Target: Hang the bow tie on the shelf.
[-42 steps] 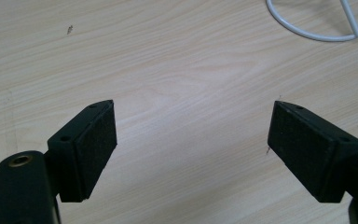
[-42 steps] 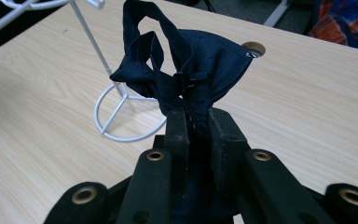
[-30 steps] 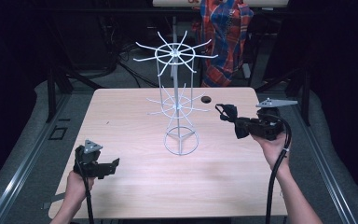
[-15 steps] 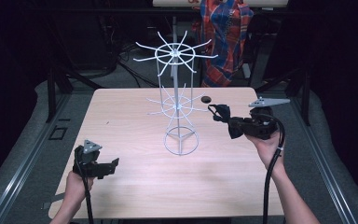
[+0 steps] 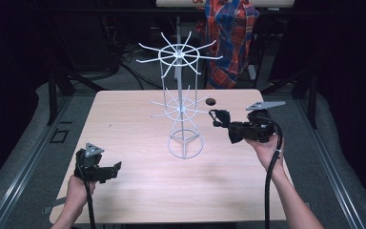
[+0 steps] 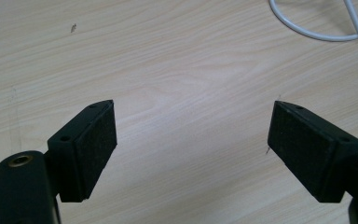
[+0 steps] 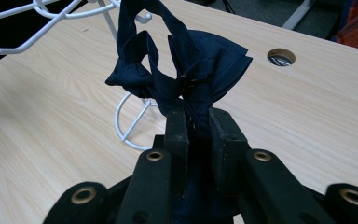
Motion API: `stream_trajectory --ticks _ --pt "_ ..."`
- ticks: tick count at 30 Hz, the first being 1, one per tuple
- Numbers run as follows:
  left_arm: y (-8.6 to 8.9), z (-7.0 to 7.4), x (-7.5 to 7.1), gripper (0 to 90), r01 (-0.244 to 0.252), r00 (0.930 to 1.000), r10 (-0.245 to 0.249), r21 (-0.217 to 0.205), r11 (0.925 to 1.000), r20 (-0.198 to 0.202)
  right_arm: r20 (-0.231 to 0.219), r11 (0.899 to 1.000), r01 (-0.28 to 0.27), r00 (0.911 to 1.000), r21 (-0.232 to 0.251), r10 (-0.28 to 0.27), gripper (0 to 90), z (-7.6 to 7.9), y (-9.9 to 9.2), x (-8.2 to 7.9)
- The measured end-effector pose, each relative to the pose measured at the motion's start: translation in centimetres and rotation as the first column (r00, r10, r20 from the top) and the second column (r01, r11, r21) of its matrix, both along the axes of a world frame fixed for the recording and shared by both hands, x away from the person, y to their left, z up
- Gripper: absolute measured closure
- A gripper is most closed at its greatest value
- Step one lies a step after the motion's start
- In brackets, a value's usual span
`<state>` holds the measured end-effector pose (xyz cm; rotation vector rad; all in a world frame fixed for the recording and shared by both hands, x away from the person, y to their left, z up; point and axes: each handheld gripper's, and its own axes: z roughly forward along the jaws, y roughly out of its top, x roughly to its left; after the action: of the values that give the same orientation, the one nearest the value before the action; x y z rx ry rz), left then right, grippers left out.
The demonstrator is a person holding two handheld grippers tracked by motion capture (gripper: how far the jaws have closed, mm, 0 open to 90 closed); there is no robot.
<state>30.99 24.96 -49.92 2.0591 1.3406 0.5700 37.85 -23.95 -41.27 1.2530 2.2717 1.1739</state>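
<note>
- Your right gripper is clamping its fingers on a crumpled dark navy cloth, holding it beside the white wire hook rack.
- Your left gripper is hovering over the pale wooden counter, fingers apart.

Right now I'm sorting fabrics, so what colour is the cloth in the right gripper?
Dark navy blue, plain; the cloth shows best in the right gripper view.

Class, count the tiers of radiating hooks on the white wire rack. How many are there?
2: an upper tier at the top of the white wire rack, and a lower tier midway down, above the ring base.
</note>
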Motion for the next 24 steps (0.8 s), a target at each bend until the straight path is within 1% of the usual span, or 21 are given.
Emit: stream_trajectory --ticks 3,24 --pt "0.0 0.0 0.0 15.8 -0.001 1.0000 0.001 0.000 1.0000 -0.001 -0.001 1.000 0.001 1.0000 0.001 -0.001 78.4 -0.1 0.2 0.1" --pt "0.0 -0.1 0.1 15.8 -0.002 1.0000 0.002 -0.001 1.0000 -0.004 -0.020 0.999 -0.019 0.9996 -0.031 0.019 78.4 -0.7 1.9 1.2"
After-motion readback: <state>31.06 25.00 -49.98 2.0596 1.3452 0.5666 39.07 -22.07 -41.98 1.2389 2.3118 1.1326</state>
